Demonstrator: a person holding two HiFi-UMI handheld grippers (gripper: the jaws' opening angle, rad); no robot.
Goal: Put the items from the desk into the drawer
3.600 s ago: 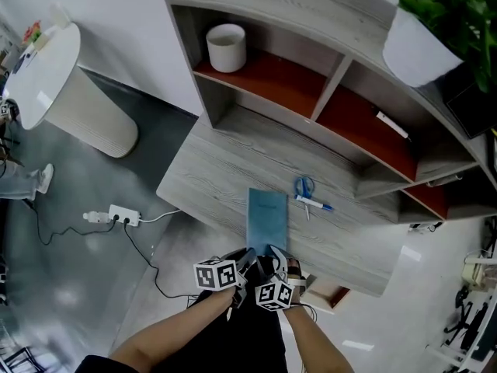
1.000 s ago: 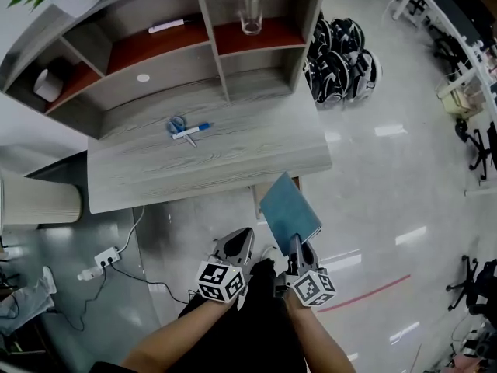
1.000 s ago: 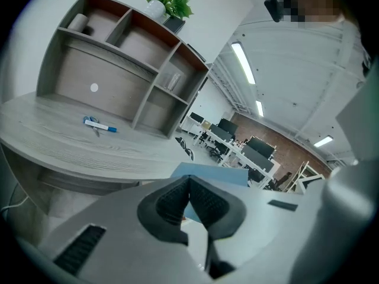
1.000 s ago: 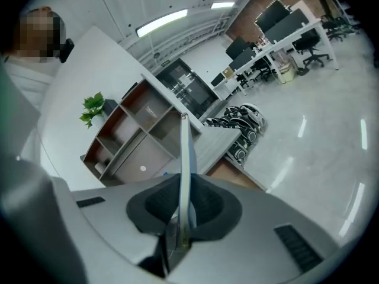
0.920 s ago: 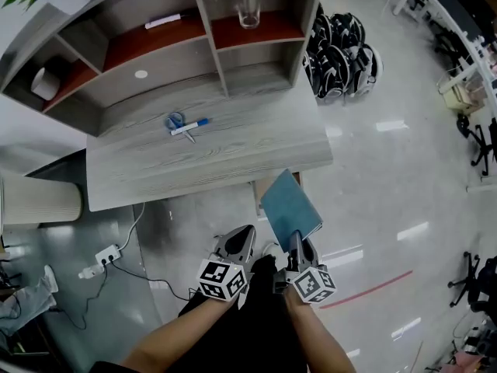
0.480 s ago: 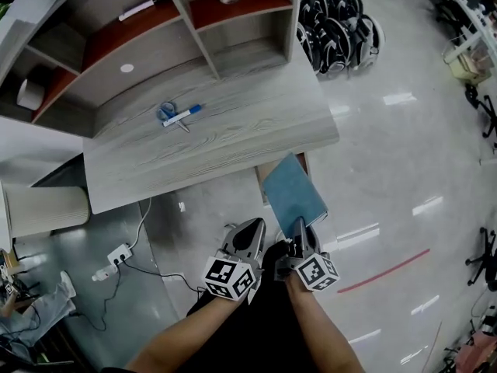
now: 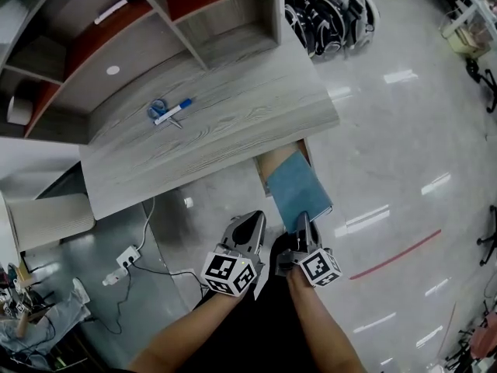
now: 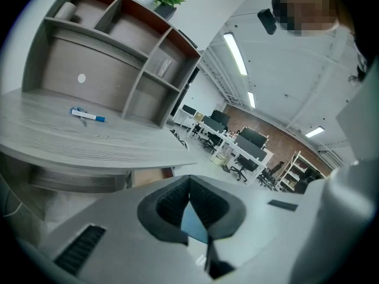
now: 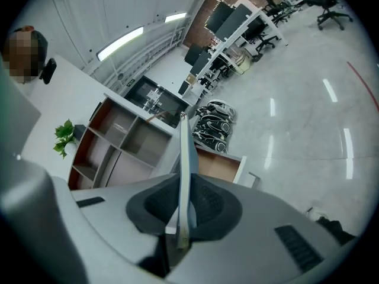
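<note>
A blue notebook (image 7: 299,193) hangs edge-up in my right gripper (image 7: 301,222), which is shut on its near edge. Its far end lies over the open wooden drawer (image 7: 276,162) under the desk's (image 7: 225,130) front edge. In the right gripper view the notebook (image 9: 184,152) rises as a thin blade from the gripper (image 9: 183,185), with the drawer (image 9: 219,167) behind it. My left gripper (image 7: 250,224) hangs beside it over the floor, shut and holding nothing. Blue scissors (image 7: 158,108) and a pen (image 7: 174,112) lie on the desk; the pen (image 8: 87,116) also shows in the left gripper view.
A shelf unit (image 7: 155,22) stands at the desk's back with a white marker (image 7: 110,10) on one shelf. Black helmets (image 7: 326,14) are piled on the floor to the right. A power strip (image 7: 124,255) and cable lie on the floor to the left.
The notebook left the desk in my right gripper and has moved up to the drawer, its far end now over the opening. The left gripper stayed alongside.
</note>
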